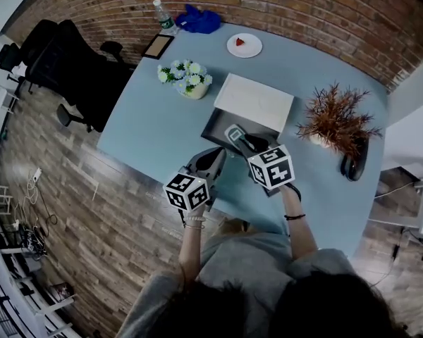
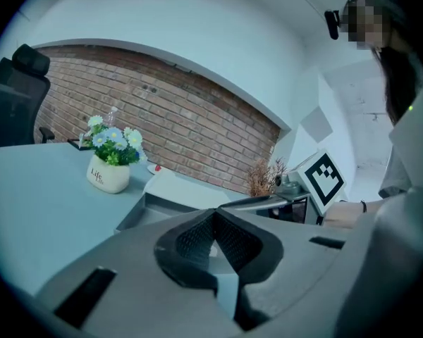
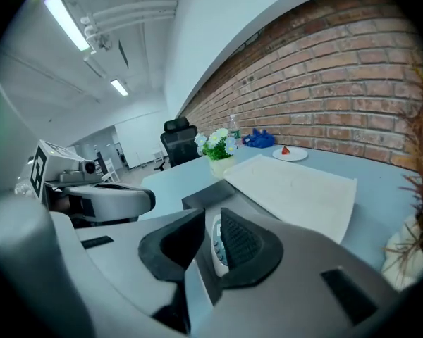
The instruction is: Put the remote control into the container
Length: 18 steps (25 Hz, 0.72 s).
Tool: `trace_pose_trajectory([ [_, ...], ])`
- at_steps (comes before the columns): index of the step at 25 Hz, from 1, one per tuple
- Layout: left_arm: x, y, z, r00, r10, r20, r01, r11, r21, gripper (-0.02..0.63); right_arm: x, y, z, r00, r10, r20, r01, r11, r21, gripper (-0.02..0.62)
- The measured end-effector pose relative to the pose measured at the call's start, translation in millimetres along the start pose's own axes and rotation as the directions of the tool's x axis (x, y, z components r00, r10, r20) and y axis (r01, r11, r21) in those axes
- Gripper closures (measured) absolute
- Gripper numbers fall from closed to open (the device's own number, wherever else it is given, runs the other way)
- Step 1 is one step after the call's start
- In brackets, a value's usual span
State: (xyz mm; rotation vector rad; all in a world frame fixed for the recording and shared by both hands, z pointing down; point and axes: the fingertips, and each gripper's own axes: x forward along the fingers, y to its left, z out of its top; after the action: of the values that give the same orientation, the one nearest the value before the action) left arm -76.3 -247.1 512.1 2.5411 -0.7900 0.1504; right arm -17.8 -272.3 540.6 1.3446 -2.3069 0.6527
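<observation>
Step in hand, as I judge it: carrying the remote to the box; grip done, drop not yet made.

The right gripper point(image 3: 210, 222) has its jaws closed down on the pale grey push-button remote control point(image 1: 234, 133). In the right gripper view the button face shows pinched between the two dark ribbed pads, on edge. From the head view the remote hangs off the gripper's tip over the near part of the dark grey rectangular open container point(image 1: 217, 127). Whether it touches the container floor I cannot tell.

The flat white lid point(image 1: 254, 101) lies just behind the container, on the pale blue tabletop point(image 1: 155, 118), so the opening looks unobstructed.

The left gripper point(image 2: 213, 213) has its jaws together with nothing between them. It sits just left of the container's near corner and is not helping.

Next move calls for:
- bring the remote fully inside the container walls
- tip it flat so its length runs along the tray
- lower until it rests on the floor, then spread the jaws and back out upward

Likely risk: the grip looks to be at one end, so the free end could catch the rim.
</observation>
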Motion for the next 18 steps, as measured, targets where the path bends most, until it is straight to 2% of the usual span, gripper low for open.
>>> trace_pose_trajectory([
  [3, 1, -11, 8, 0.999, -0.018, 0.044, 0.017, 0.999, 0.03, 0.603, -13, 1, 5, 0.999, -0.008, 0.039, 0.01, 0.999, -0.032, 0.555],
  [8, 1, -30, 17, 0.997, -0.037, 0.067, 0.032, 0.997, 0.076, 0.603, -35, 7, 14, 0.993, -0.003, 0.115, 0.011, 0.998, -0.065, 0.592],
  [18, -4, -64, 22, 0.994, -0.046, 0.1, 0.03, 0.989, 0.148, 0.603, -76, 33, 38, 0.957, 0.08, 0.28, -0.053, 0.993, -0.103, 0.594],
])
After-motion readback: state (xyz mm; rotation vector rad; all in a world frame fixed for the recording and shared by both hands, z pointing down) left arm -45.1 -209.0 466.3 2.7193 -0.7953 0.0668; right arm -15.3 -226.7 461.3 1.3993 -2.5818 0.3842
